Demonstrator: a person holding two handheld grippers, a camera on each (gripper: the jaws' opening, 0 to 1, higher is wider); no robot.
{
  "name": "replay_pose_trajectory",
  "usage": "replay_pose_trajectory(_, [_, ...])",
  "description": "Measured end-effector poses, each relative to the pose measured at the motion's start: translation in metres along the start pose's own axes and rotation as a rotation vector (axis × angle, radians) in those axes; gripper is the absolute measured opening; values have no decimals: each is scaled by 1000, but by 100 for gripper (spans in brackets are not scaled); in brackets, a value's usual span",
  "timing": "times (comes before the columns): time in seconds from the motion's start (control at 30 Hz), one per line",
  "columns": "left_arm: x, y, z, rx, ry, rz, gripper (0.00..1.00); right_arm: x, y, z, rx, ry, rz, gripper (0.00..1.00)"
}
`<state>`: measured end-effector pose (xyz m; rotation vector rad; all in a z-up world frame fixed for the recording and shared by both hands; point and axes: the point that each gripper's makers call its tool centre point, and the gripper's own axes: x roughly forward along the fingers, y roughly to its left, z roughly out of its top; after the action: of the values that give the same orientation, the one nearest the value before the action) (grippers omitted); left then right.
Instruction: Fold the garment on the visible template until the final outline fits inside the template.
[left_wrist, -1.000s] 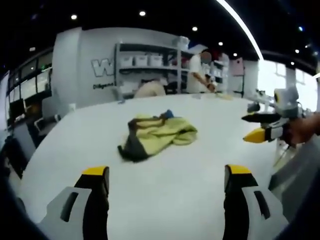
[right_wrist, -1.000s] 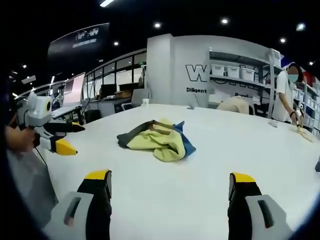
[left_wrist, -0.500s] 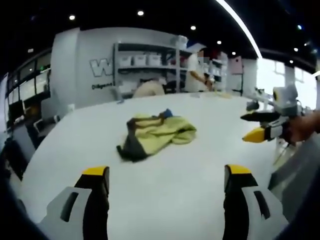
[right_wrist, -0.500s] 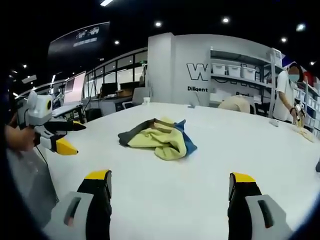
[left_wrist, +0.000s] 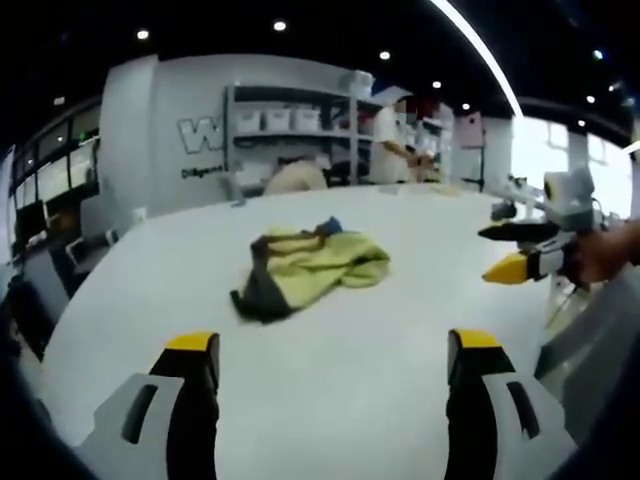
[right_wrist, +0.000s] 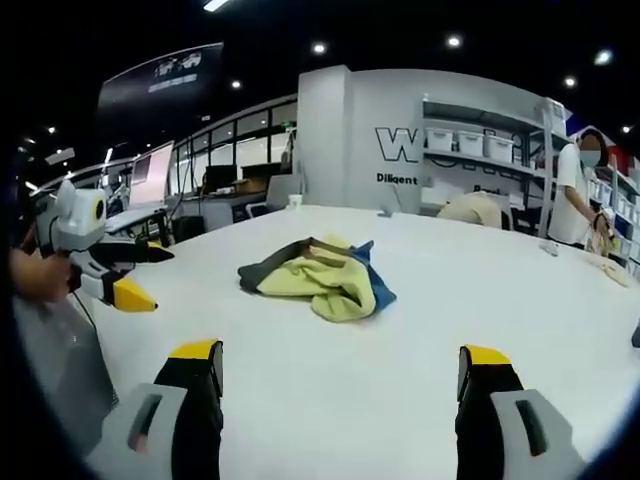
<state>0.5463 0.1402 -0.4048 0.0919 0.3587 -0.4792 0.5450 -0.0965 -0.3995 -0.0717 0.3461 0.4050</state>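
A large letter "W" (right_wrist: 398, 144) stood on the white back wall (right_wrist: 385, 110), with smaller wording beneath that seemed to begin "Diligent" (right_wrist: 397, 179)

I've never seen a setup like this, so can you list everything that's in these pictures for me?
Garment: one, yellow with grey and blue parts, crumpled mid-table.
Table: one, white, large.
Shelving: one unit, grey, with white bins, against the back wall.
Wall lettering: dark, on the white wall.
Bystander: one, white top, beside the shelving.
Monitor: one, at the desks off the table's far side.
Left gripper: yellow-tipped jaws apart, empty.
Right gripper: yellow-tipped jaws apart, empty.
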Motion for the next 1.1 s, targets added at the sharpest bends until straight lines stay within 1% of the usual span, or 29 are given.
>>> replay_pose_trajectory(0.13, [0,-2,0,0,2,-5,97,1,2,0,-5,0,7,99])
replay_pose_trajectory(0.33, [3,-10,-8,6,29,-32,96,0,-1,2,7,-11,2,99])
replay_pose_trajectory(0.5, [4,-17,-9,-25,33,-50,96,-1,-2,3,18,-18,-1,99])
replay_pose_trajectory(0.63, [6,-22,-13,-31,46,-72,95,-1,-6,4,24,-26,-8,99])
replay_pose_trajectory(0.7, [9,-25,-13,-57,45,-93,94,-1,-7,4,33,-30,-14,99])
replay_pose_trajectory(0.77, [12,-24,-13,-64,46,-96,93,-2,-9,5,39,-32,-21,99])
replay_pose_trajectory(0.87, [23,-18,-12,-76,48,-92,92,-3,-12,6,45,-36,-31,99])
replay_pose_trajectory(0.97, [35,-11,-6,-85,42,-90,91,-2,-13,4,48,-30,-35,99])
replay_pose_trajectory(1.03, [44,-6,-1,-85,34,-90,89,-2,-12,4,48,-27,-34,99])
replay_pose_trajectory(1.1, [47,-4,1,-88,30,-92,86,-2,-12,4,47,-25,-34,99])
